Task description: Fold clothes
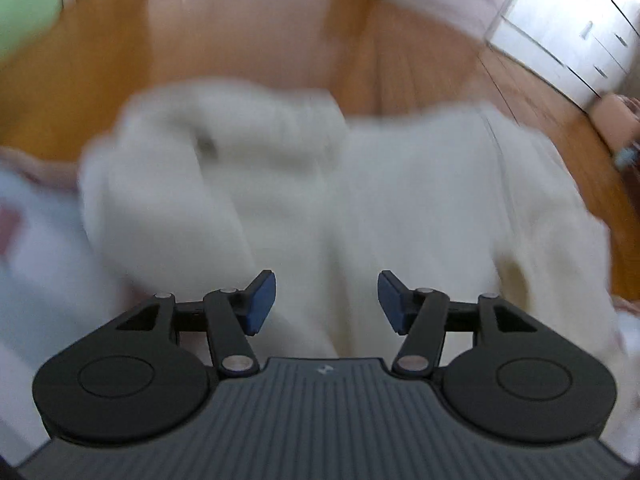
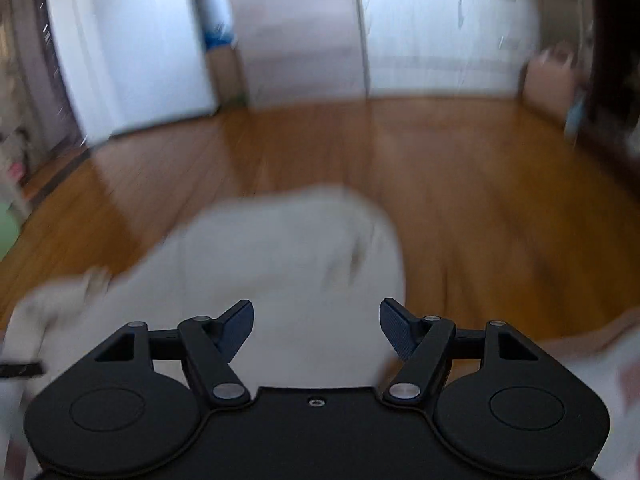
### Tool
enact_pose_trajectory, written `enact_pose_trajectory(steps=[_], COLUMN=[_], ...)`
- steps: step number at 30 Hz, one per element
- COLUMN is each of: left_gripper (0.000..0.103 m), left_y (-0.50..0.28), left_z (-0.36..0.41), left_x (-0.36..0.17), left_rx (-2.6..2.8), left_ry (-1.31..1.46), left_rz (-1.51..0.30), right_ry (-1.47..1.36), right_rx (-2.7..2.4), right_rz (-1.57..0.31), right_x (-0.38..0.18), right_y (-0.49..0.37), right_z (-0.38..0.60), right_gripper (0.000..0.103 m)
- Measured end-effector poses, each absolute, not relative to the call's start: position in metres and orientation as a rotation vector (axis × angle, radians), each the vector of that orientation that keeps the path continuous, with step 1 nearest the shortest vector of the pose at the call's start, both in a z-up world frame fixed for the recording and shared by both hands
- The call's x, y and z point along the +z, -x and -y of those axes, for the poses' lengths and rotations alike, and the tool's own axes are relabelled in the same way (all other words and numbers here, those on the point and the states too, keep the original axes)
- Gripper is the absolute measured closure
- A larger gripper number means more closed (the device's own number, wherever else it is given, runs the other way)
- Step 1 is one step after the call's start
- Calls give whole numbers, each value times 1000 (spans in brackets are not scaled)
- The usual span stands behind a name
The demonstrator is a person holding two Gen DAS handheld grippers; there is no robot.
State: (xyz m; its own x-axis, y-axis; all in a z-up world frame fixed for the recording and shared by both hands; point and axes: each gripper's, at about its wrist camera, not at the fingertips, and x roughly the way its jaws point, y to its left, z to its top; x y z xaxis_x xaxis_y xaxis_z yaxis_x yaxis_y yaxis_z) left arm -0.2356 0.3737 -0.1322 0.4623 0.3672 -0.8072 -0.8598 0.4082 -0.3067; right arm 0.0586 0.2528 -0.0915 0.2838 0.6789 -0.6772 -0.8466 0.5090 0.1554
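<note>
1. Clothes: a white garment point(image 1: 320, 184) lies crumpled on the wooden floor point(image 1: 248, 40), straight ahead of and below both tools.
2. Left tool point(image 1: 326, 302) hangs nearer, pads apart, gripping nothing.
3. Right tool point(image 2: 316, 328) likewise spread and empty.
4. Blur hides the garment's edges and long axis.

This is a room in a home: a warm wooden plank floor point(image 1: 248, 32) runs back to white cabinets with drawer handles point(image 1: 580, 28) in the left wrist view and to tall white doors point(image 2: 132, 40) in the right wrist view, and pale laundry point(image 1: 320, 184) is heaped on the floor.
</note>
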Motion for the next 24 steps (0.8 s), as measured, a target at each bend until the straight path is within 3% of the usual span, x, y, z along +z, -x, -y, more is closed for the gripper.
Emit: enact_pose_trajectory(steps=[9, 20, 24], left_gripper=[42, 39, 37], left_y=[224, 170, 158], left_z=[-318, -225, -190], left_x=[-125, -112, -117], left_rx=[651, 249, 153], left_ry=[777, 565, 420], left_rz=[-740, -811, -877], right_ry=[250, 574, 500], right_rx=[1001, 1100, 1100], right_rz=[-854, -807, -806], right_x=[-103, -135, -136], right_y=[-41, -8, -12], right_z=[-166, -156, -153], right_gripper=[28, 33, 33])
